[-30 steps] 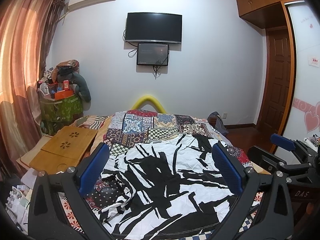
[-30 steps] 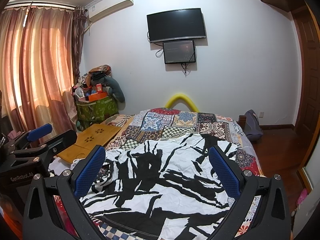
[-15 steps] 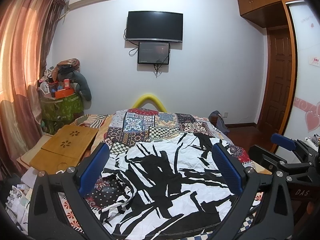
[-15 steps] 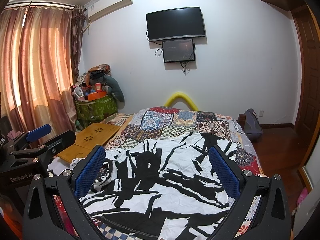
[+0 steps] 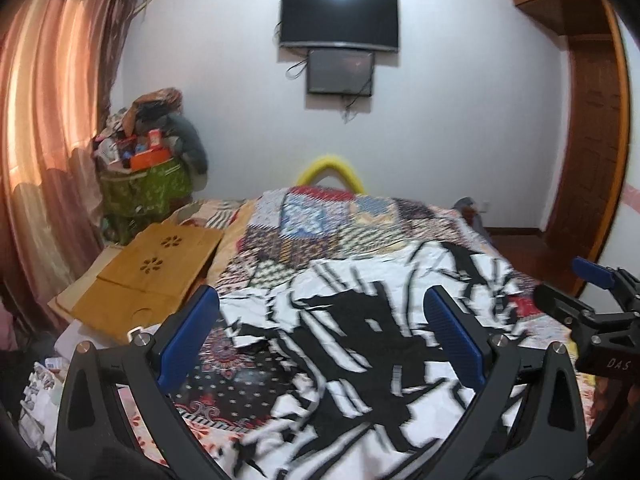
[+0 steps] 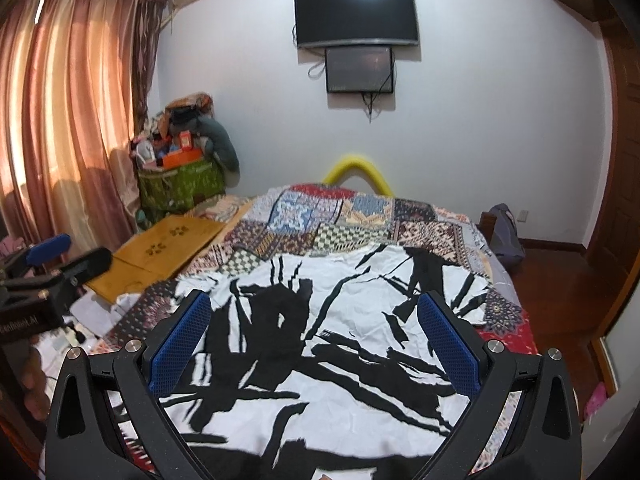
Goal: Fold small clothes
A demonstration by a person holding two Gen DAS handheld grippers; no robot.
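Grippers both hovering with jaws spread wide, gripping nothing: I'm holding my left gripper (image 5: 320,340) and right gripper (image 6: 314,338) side by side over the white cotton shirt with black brush-stroke print (image 6: 340,340). It's lying spread out on the patchwork quilt (image 6: 340,220), just ahead of and below both.

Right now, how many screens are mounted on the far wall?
2. The larger dark screen hangs high on the wall above the bed; the smaller screen sits directly beneath it, cables dangling below. None appears hidden.
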